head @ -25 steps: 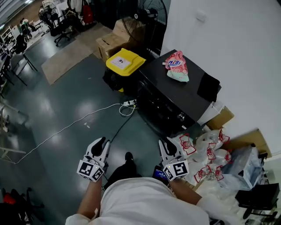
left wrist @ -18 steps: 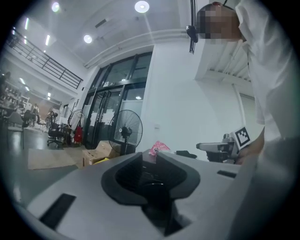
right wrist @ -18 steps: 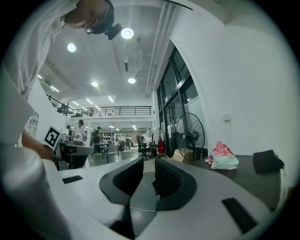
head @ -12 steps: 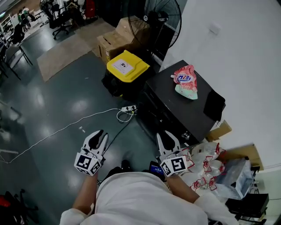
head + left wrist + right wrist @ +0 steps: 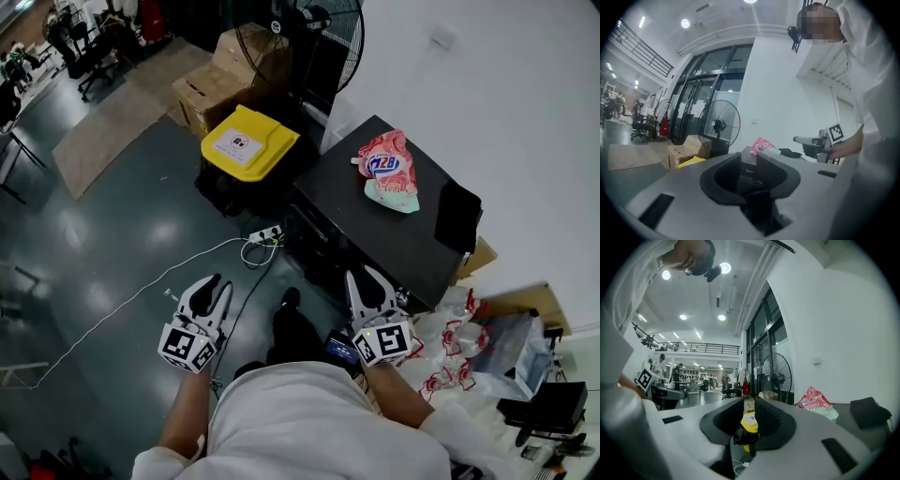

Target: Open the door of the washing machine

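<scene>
The black washing machine [image 5: 375,225] stands against the white wall, with a pink detergent bag [image 5: 386,169] and a black cloth [image 5: 457,216] on its top. Its dark front face [image 5: 314,246] shows no clear door outline from above. My right gripper [image 5: 370,281] is open and empty, held just before the machine's near front corner. My left gripper [image 5: 208,289] is open and empty over the floor, well left of the machine. In the left gripper view the machine [image 5: 751,161] shows between the jaws, with the bag [image 5: 762,146] above it. The right gripper view looks past the machine toward the yellow bin [image 5: 750,422].
A yellow-lidded bin [image 5: 242,142] stands just left of the machine, with a floor fan [image 5: 300,37] and cardboard boxes [image 5: 211,89] behind it. A power strip with white cable [image 5: 262,234] lies on the floor. Plastic bags [image 5: 459,347] pile at the right.
The person has stepped toward the washing machine. Both grippers have moved with them, and the right one now sits close to the machine's front corner. Both stay open and empty.
</scene>
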Tool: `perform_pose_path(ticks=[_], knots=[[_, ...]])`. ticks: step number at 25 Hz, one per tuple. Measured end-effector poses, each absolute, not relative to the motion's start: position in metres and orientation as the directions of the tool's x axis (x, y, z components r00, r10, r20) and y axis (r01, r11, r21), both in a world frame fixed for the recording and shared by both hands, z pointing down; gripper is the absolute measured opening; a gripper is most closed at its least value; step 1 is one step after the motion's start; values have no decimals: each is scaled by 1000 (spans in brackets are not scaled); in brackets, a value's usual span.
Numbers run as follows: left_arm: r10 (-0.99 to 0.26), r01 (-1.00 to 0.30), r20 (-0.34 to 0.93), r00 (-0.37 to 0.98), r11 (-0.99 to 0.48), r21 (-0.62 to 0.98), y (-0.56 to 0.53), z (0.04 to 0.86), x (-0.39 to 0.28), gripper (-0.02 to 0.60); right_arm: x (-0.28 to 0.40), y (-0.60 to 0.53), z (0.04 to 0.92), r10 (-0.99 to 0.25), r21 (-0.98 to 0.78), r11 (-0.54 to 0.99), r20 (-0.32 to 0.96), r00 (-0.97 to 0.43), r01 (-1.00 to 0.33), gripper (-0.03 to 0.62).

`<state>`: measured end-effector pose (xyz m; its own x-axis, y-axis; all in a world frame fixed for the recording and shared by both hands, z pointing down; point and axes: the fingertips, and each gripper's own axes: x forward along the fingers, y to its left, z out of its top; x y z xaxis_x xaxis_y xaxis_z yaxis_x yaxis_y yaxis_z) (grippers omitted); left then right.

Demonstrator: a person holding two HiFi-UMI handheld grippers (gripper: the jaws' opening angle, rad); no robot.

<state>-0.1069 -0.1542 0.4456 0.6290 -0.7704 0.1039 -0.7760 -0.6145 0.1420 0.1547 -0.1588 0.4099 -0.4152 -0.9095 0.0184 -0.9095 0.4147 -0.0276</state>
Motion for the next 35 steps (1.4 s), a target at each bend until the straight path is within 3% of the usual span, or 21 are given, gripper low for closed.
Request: perform_pose_path(ticks=[14, 22, 29, 35], knots=[[-621, -646, 183, 762, -751, 137, -321, 471, -41, 110, 159, -332, 439, -904, -109, 422, 28, -427, -900, 92], [-498, -530, 211, 841, -837, 137, -377, 498, -3, 126, 168, -363, 444, -924, -102, 375, 35, -380, -921, 91], [-245, -291, 299, 922, -949, 120, -381, 522, 14, 133, 172, -331, 441, -974, -85, 194, 100, -202, -977, 91], [50, -4, 333, 942, -987, 158, -378, 563, 39, 138, 201, -303, 450, -987, -84, -101, 135, 89, -991, 89]])
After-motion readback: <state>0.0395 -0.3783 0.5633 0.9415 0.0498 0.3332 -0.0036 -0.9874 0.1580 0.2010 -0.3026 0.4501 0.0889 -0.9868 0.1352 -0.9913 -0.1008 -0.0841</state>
